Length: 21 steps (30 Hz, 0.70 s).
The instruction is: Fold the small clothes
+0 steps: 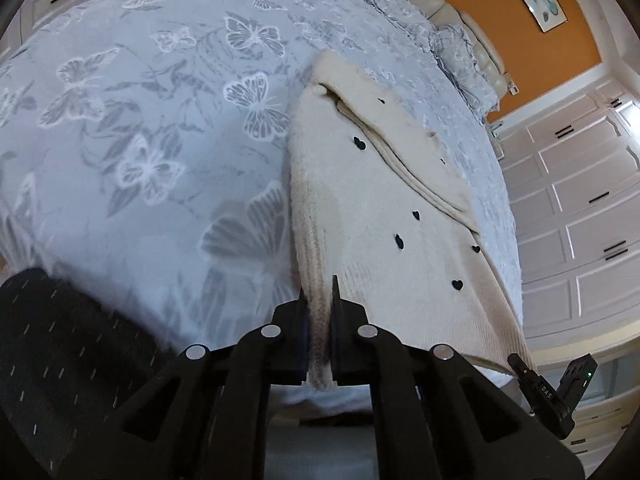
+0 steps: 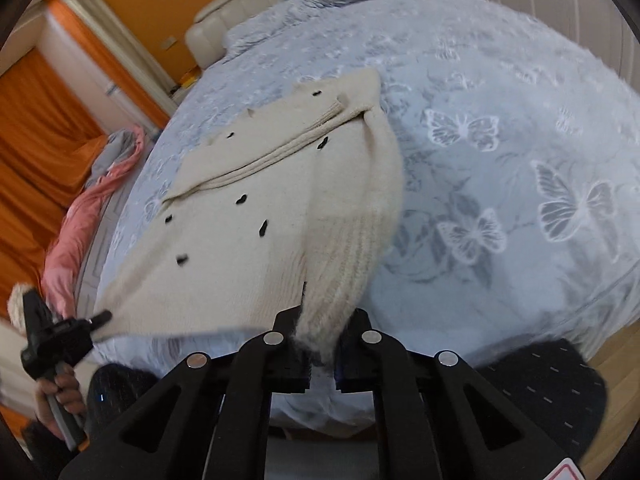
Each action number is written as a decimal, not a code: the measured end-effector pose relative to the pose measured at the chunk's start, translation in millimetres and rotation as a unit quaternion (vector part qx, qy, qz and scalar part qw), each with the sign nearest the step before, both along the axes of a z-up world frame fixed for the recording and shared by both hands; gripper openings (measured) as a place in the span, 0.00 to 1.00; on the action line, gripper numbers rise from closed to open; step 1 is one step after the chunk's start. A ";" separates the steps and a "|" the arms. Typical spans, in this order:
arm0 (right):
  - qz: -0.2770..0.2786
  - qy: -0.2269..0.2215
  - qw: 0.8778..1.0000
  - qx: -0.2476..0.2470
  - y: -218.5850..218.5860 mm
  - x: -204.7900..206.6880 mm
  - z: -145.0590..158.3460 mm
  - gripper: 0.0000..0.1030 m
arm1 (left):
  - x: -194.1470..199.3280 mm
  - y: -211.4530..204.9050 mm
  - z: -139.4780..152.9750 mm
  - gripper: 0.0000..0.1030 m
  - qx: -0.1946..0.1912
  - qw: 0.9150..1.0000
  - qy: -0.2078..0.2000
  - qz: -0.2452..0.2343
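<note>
1. A cream knitted cardigan [image 1: 384, 208] with small black heart-shaped buttons lies on a bed [image 1: 160, 140] covered in a pale blue butterfly-print bedspread. Its hem end reaches the bed's near edge; its collar end points toward the headboard [image 2: 236, 12].
2. The left gripper [image 1: 320, 300] is clamped shut on a ribbed strip of the cardigan; the fabric runs between the two black fingers and hangs out behind them.
3. The right gripper [image 2: 324, 320] is likewise closed on a fuzzy ribbed part of the cardigan, seemingly a sleeve cuff, with wool bunched between its fingers.
4. In each wrist view the other gripper shows at the opposite hem corner, pinching the knit at the bed's near edge: the right gripper [image 1: 520, 364] in the left view, and the left gripper [image 2: 96, 320] in the right.
5. The held edge is raised off the bedspread, while the cardigan's far part lies flat.
6. A pink and grey bundle of cloth [image 2: 92, 208] lies just off the bed's side edge, near orange curtains [image 2: 36, 128].
7. White panelled cupboards [image 1: 580, 208] stand beyond the bed's other side.
</note>
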State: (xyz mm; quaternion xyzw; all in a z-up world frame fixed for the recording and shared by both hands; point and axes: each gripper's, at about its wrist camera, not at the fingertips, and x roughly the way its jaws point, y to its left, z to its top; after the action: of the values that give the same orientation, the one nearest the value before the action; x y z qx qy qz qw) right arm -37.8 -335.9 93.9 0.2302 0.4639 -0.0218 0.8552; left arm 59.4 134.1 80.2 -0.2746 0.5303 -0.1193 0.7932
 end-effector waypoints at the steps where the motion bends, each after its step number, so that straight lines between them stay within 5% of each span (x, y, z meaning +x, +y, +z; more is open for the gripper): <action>1: 0.005 0.003 1.000 -0.003 -0.2 -9.1 3.2 0.07 | -10.0 0.9 3.1 0.06 0.005 1.000 0.003 -0.008; 10: 0.095 0.110 0.989 -0.024 20.2 -113.5 -1.5 0.06 | -126.0 11.2 9.6 0.06 0.053 0.992 0.081 -0.082; 13: 0.113 0.139 0.984 0.009 26.5 -146.6 3.4 0.06 | -149.9 17.4 25.8 0.06 0.051 0.990 0.104 -0.084; 16: 0.109 0.110 0.987 0.029 19.5 -146.3 29.3 0.06 | -125.3 23.0 54.0 0.06 0.038 0.995 0.064 -0.067; 21: 0.039 -0.041 0.997 0.058 -41.7 -52.5 68.7 0.07 | 0.0 1.1 72.6 0.07 0.054 0.996 -0.059 -0.050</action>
State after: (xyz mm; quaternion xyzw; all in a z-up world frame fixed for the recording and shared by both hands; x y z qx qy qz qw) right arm -90.3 -377.5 162.7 0.2621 0.4379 0.0481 0.8586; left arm 59.4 135.3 152.8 -0.1973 0.5013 -0.1462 0.8297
